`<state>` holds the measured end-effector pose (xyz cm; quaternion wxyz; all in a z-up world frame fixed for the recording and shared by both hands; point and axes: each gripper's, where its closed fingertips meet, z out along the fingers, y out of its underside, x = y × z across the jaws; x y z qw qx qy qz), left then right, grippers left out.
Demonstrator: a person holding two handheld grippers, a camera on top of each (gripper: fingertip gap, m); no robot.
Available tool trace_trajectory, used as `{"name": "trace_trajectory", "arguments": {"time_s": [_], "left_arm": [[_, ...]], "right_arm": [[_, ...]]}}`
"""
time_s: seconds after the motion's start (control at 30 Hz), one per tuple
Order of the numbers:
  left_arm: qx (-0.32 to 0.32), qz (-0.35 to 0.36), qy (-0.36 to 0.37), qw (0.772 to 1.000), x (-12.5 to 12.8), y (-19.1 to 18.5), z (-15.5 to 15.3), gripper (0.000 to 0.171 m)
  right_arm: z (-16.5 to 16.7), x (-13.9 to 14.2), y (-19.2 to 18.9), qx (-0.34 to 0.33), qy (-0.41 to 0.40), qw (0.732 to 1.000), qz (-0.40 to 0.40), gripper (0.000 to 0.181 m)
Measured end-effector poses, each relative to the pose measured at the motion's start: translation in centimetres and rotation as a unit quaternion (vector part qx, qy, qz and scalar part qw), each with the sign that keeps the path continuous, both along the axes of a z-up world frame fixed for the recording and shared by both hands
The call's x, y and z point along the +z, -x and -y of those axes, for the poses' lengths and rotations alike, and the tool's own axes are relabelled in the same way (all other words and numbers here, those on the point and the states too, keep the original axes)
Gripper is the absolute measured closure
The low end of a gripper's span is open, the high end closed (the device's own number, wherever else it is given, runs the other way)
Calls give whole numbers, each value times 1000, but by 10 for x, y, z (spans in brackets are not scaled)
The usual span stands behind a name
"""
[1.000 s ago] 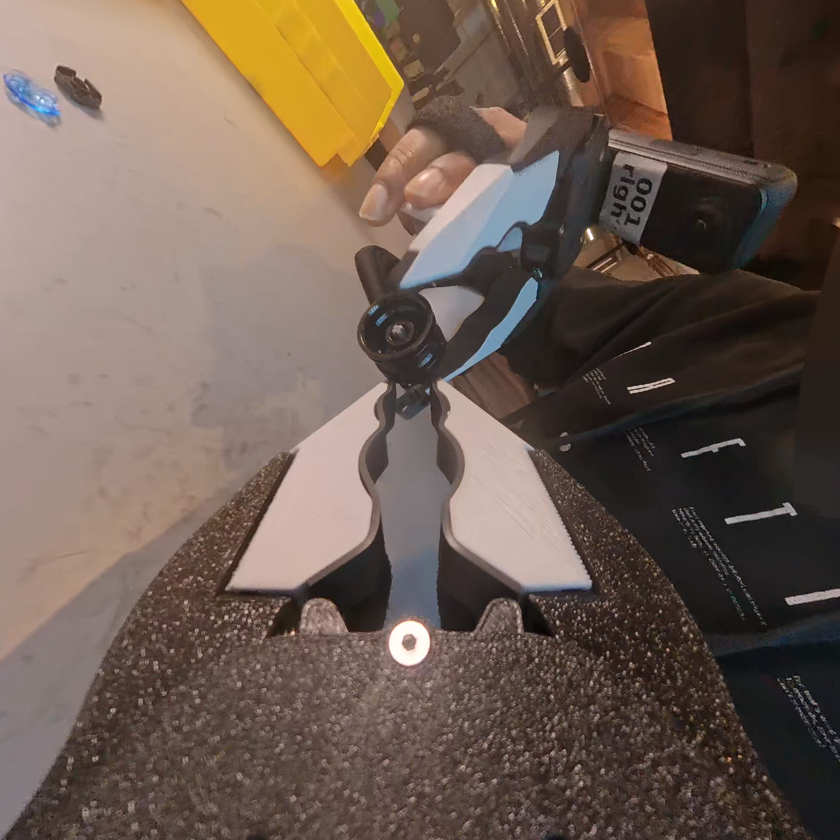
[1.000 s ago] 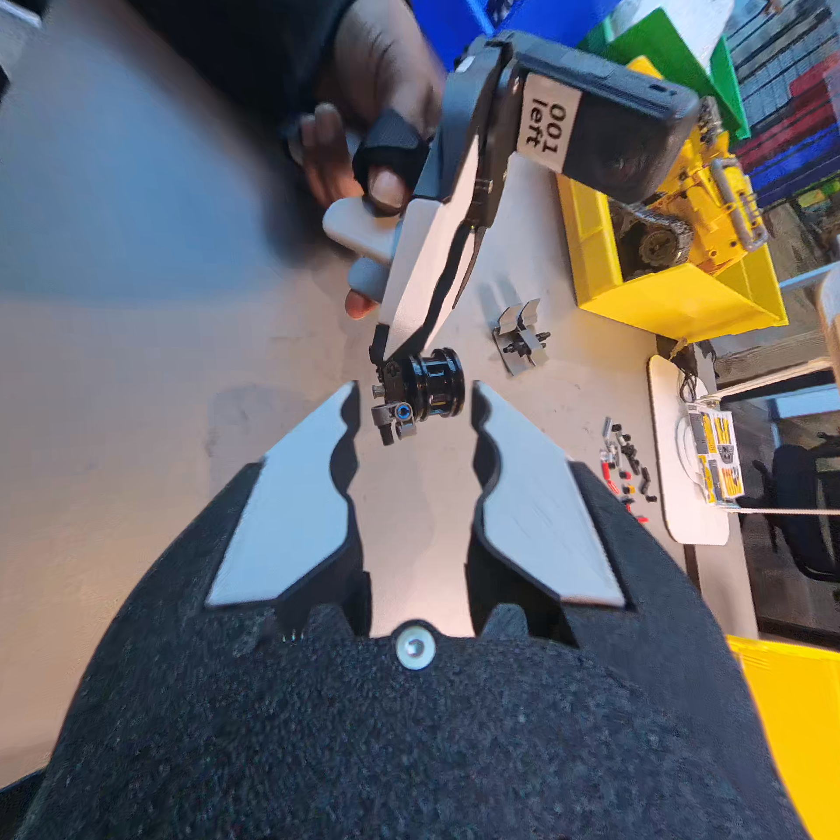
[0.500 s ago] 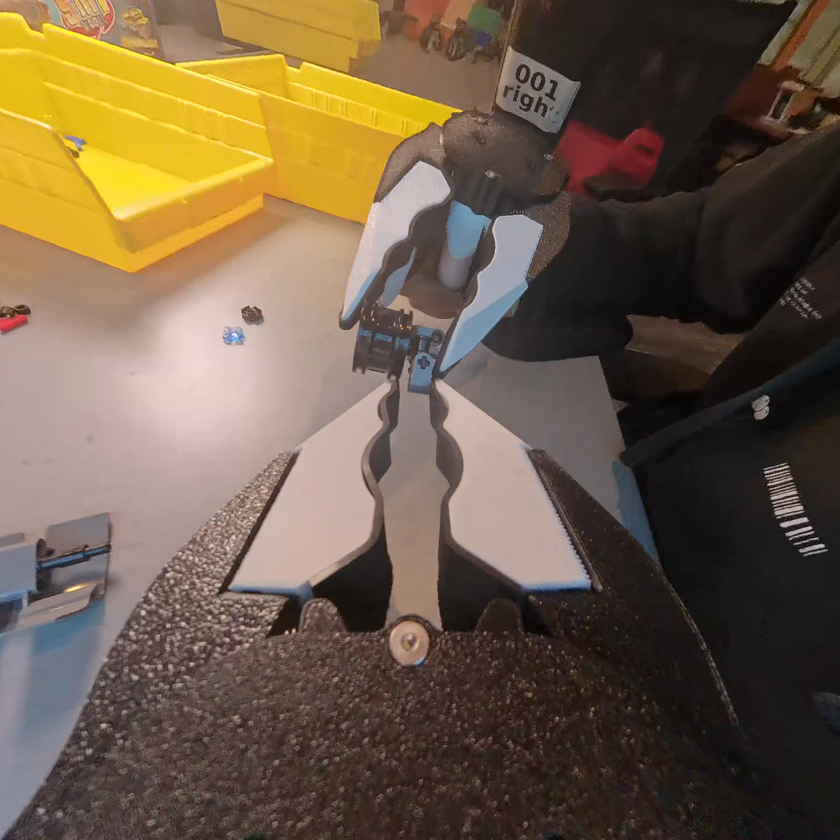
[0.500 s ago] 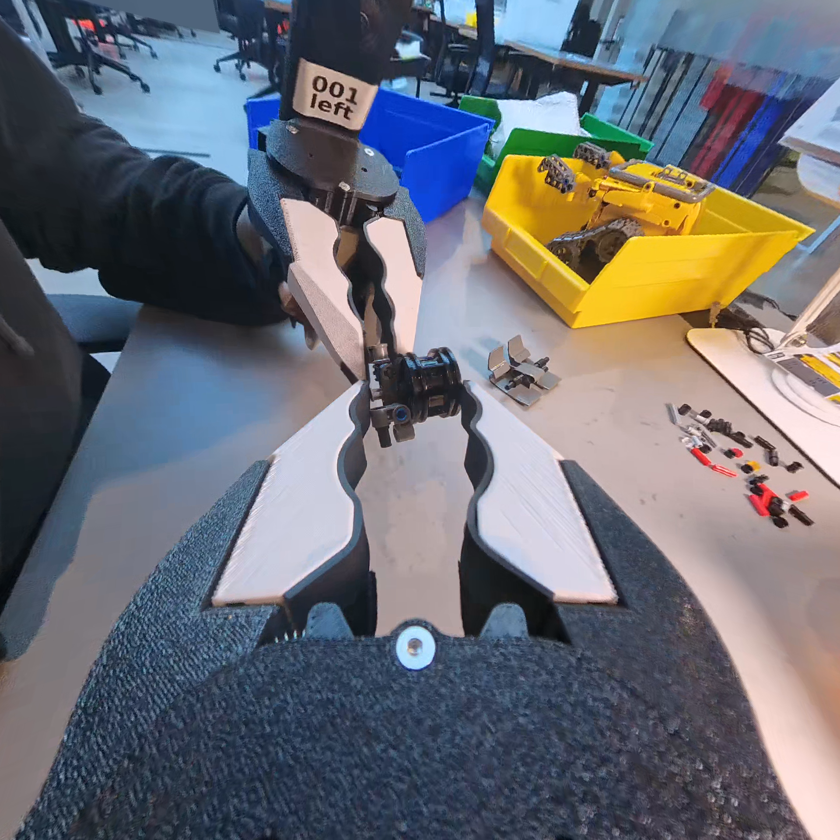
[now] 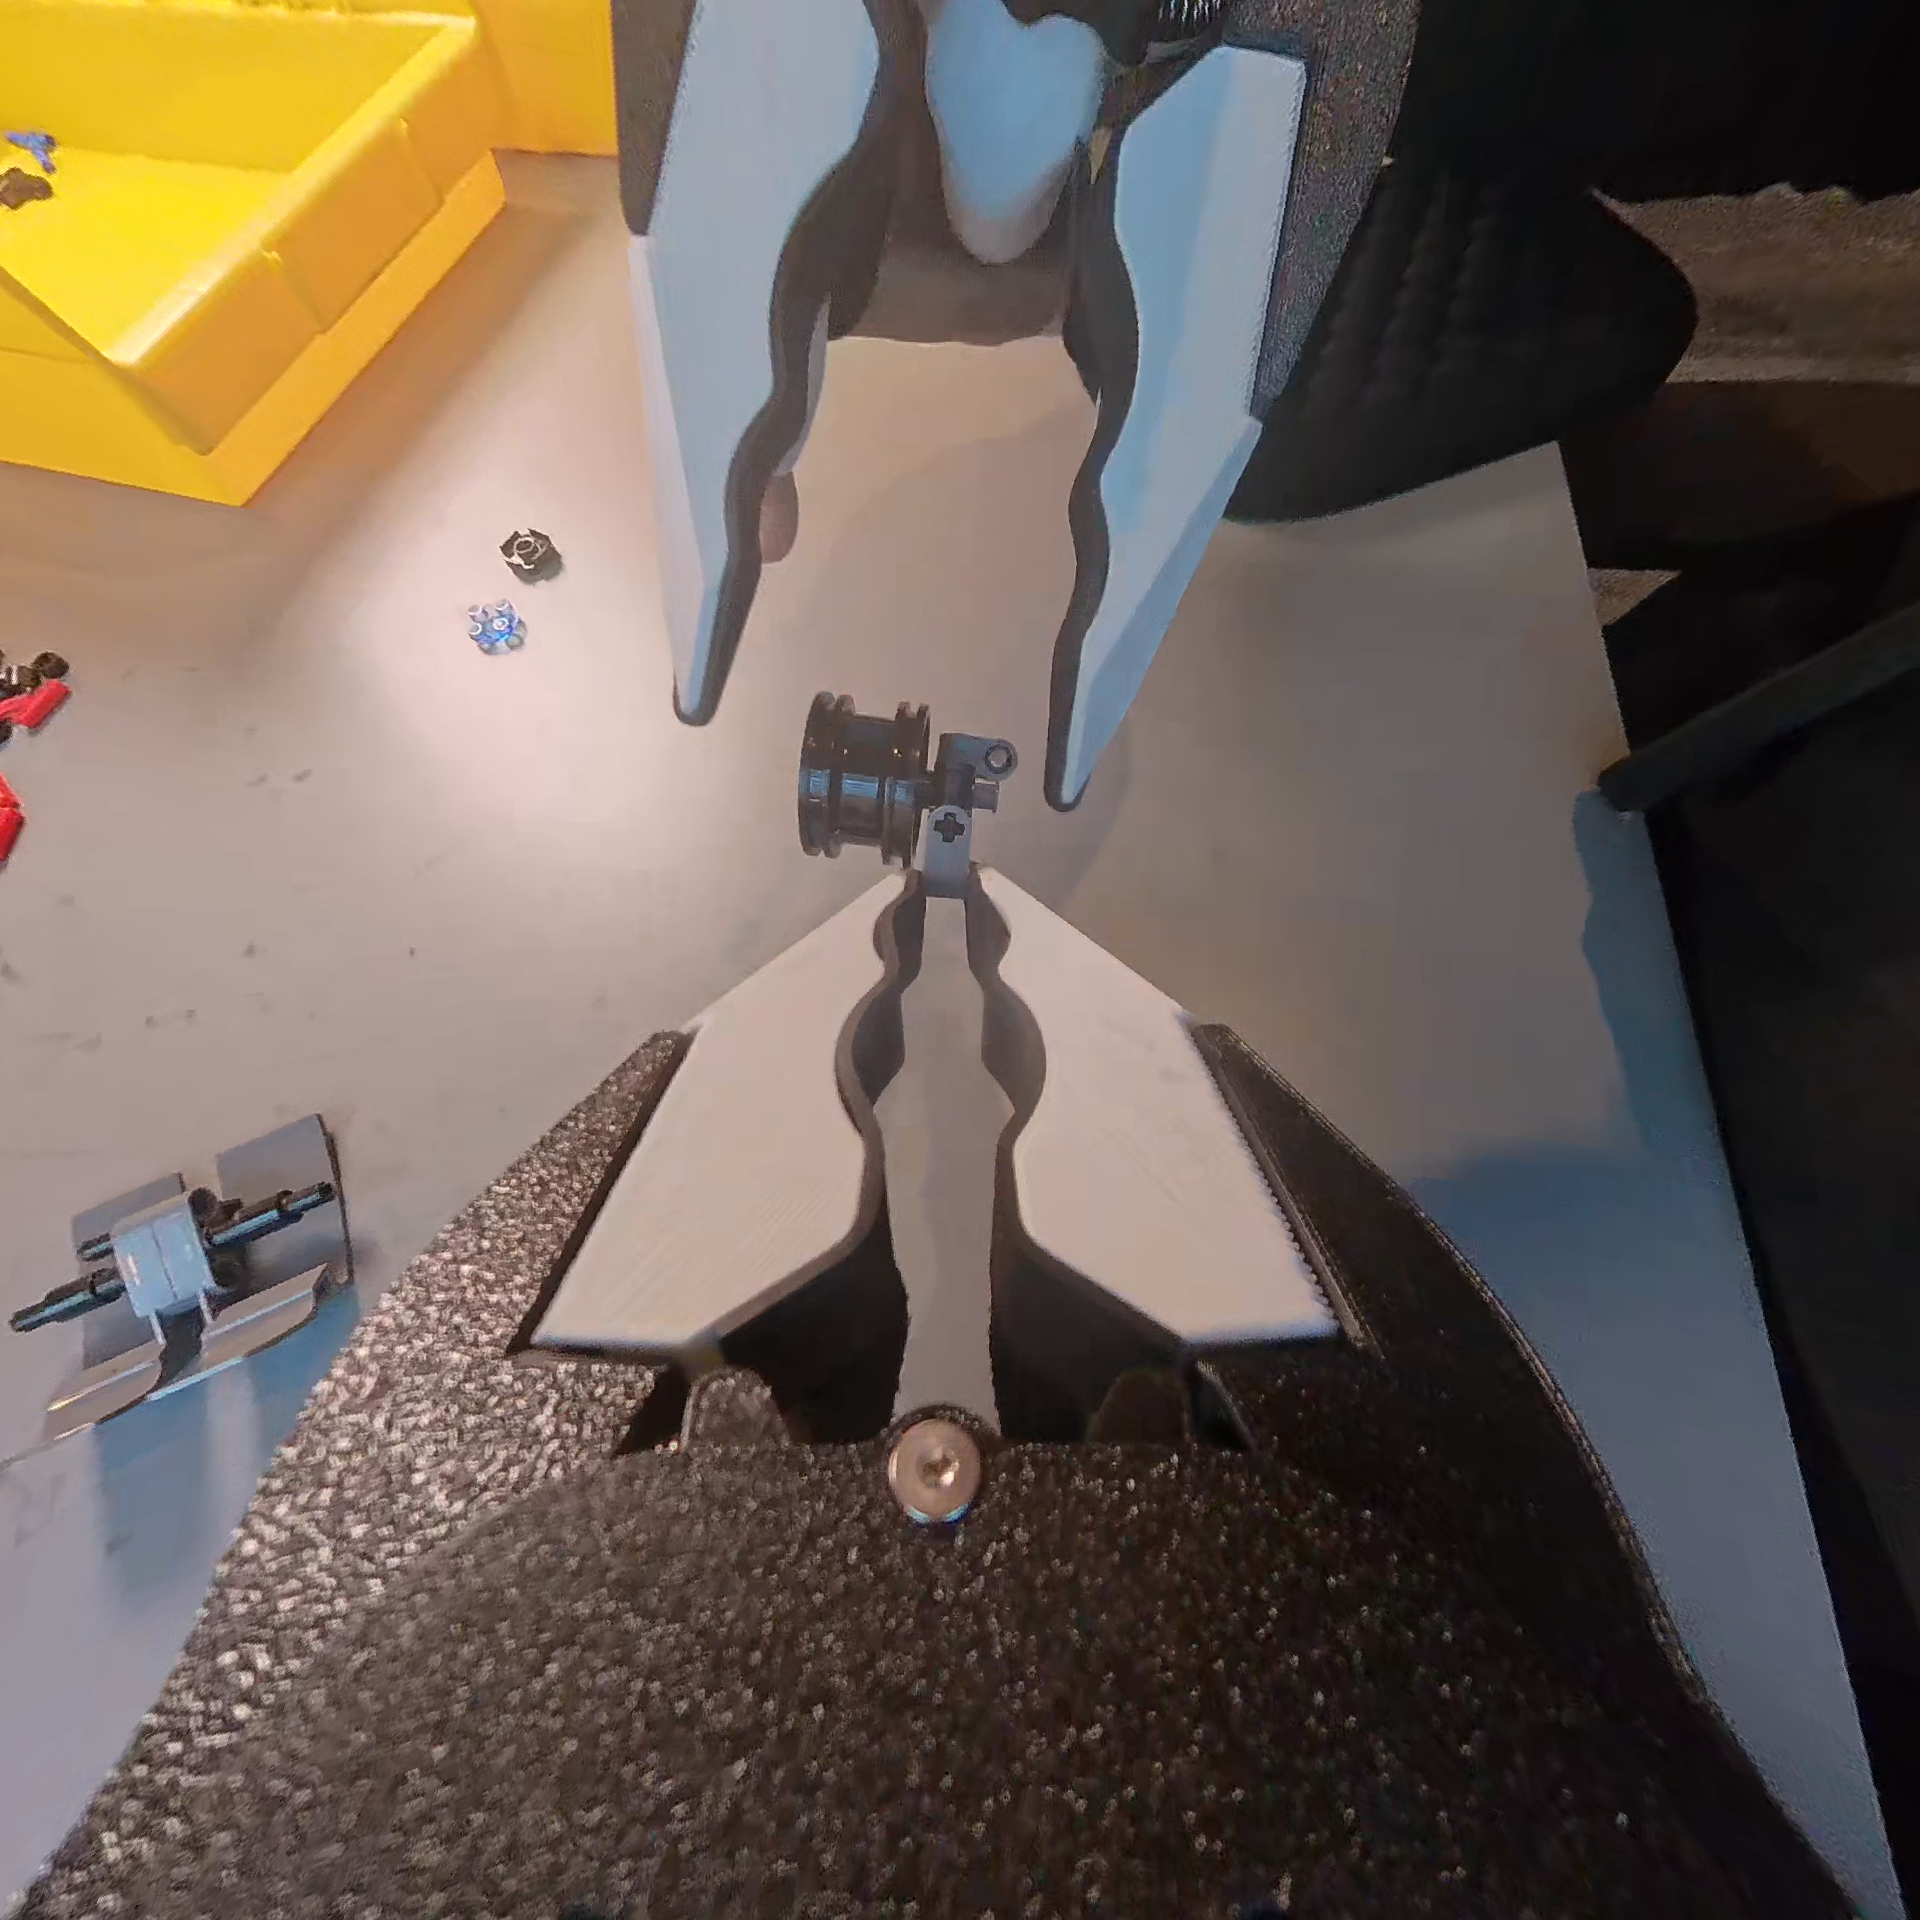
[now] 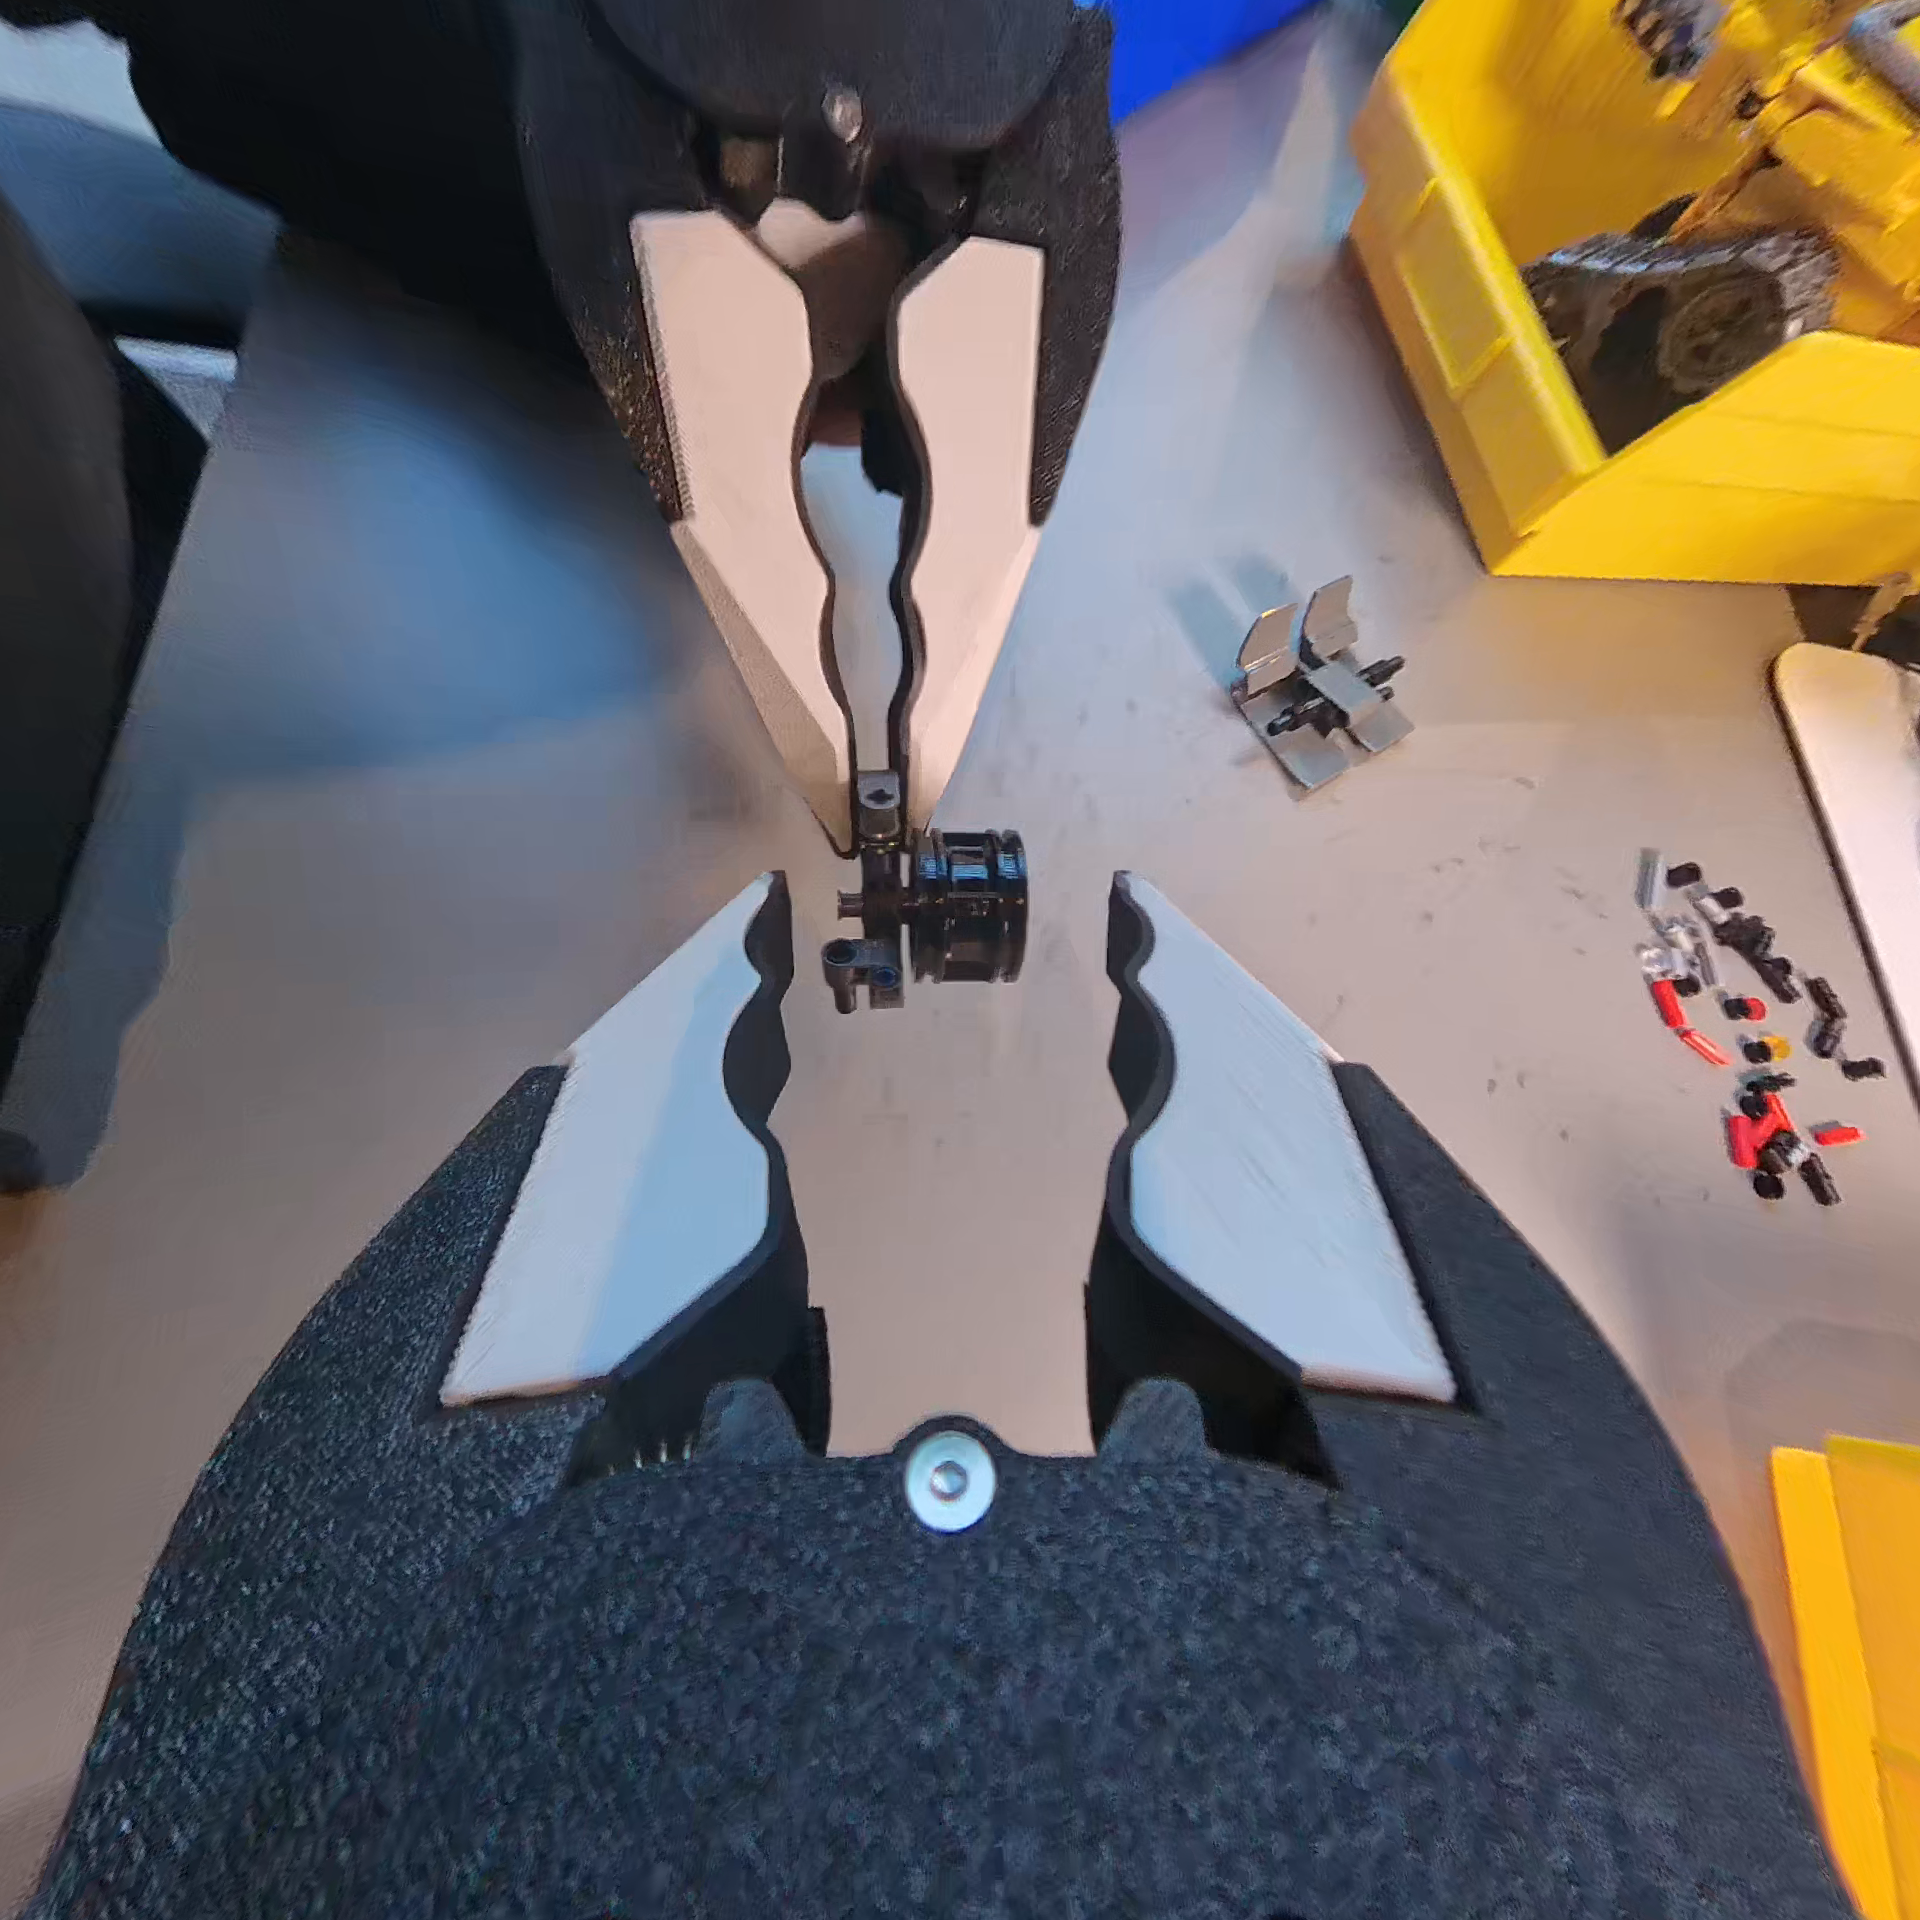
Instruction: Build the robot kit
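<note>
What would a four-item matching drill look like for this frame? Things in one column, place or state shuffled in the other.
Column 1
1. left gripper
2. right gripper
3. grey winged part
4. tracked yellow model

Column 2
A. fingers spread apart, holding nothing
B. inside a yellow bin
C. lying alone on the table
D. shut on the grey connector of the black wheel assembly

Pairs: 1-D, 2-A, 3-C, 4-B
</note>
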<state>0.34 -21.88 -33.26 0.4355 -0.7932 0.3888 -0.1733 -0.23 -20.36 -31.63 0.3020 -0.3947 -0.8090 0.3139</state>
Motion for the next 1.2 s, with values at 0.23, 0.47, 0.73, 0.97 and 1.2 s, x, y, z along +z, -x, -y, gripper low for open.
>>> {"name": "trace_trajectory", "arguments": {"time_s": [0.23,0.47,0.73,0.97,1.2], "left_arm": [[5,-59,-2,998,-13,3,0,165],[11,-48,1,999,-12,7,-1,165],[7,-27,-2,1000,-11,9,-3,165],[4,-41,0,999,-17,9,-5,165],[13,-32,1,999,-15,8,-7,165]], "right_arm": [[6,-21,5,21,-51,998,22,144],[7,-16,10,14,-44,999,-25,153],[4,-17,11,0,15,998,-59,151],[-1,-27,8,-3,2,1000,-30,133],[0,-30,10,-7,6,1000,-25,148]]}}
